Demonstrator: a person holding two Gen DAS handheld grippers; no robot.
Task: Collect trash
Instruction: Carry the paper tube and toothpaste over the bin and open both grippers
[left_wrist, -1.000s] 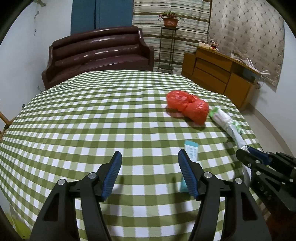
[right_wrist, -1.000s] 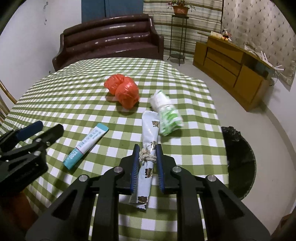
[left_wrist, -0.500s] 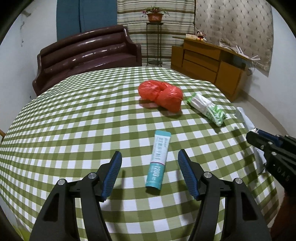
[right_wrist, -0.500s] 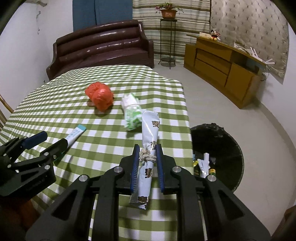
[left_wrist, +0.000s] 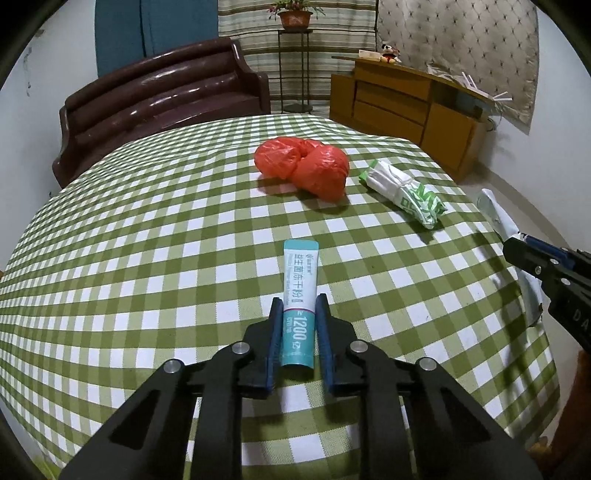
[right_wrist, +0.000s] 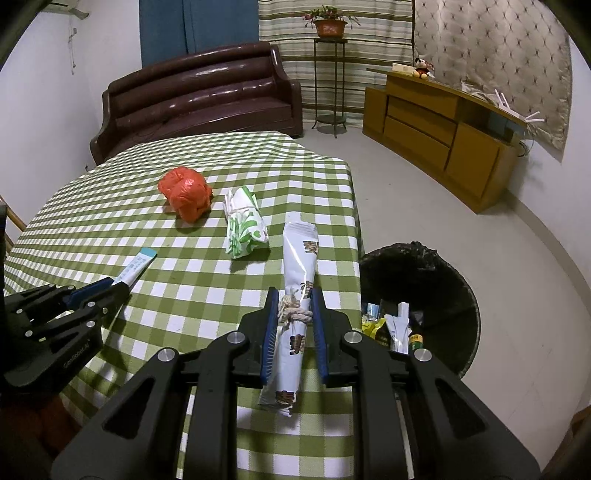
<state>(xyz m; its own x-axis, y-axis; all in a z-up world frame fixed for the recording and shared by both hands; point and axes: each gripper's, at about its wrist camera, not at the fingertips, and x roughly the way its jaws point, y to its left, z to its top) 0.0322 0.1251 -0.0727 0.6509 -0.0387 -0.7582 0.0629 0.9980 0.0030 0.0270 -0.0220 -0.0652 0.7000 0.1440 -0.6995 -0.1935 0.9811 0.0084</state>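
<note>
With our left claw (left_wrist: 298, 308) just closed on the teal tube (left_wrist: 300, 295) lying on the worktop (left_wrist: 147, 240) and our right claw (right_wrist: 294, 314) clamping the tied packet (right_wrist: 299, 280) short of the bin (right_wrist: 436, 295), we risk snagging cloth or dropping short.

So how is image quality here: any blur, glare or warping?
Left wrist: sharp, print on the teal tube readable; checked tablecloth bulges from fisheye; dark corners. Right wrist: equally sharp; glare streaks on the brown sofa; soft shadows under the red bag.
</note>
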